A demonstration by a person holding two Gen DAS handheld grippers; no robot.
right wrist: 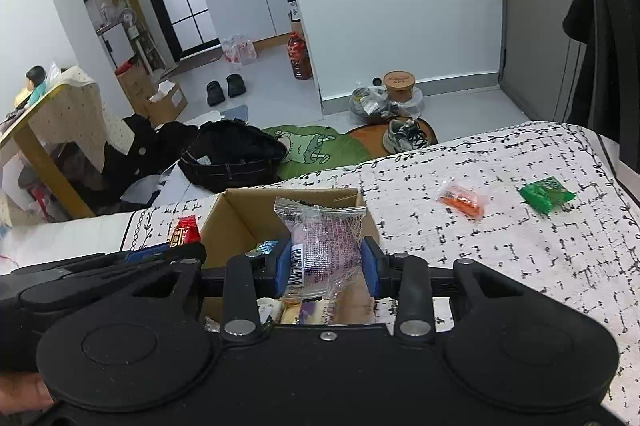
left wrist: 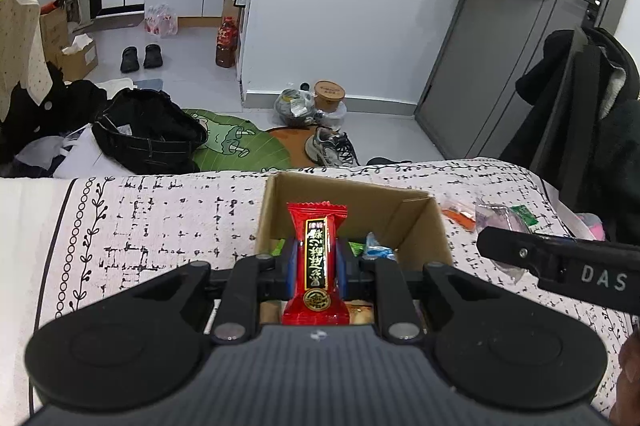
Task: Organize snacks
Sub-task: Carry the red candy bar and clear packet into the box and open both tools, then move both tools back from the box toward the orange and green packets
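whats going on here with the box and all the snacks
A person is sorting snacks into a cardboard box on a bed. The left gripper holds a red packet over the box, the right gripper a clear purple one. An orange packet and a green one lie on the cover.

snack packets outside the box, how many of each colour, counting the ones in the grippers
red: 1, the red packet in the left gripper
clear with purple: 1, the clear purple packet in the right gripper
orange: 1, the orange packet on the patterned cloth
green: 1, the green packet on the cloth
total: 4
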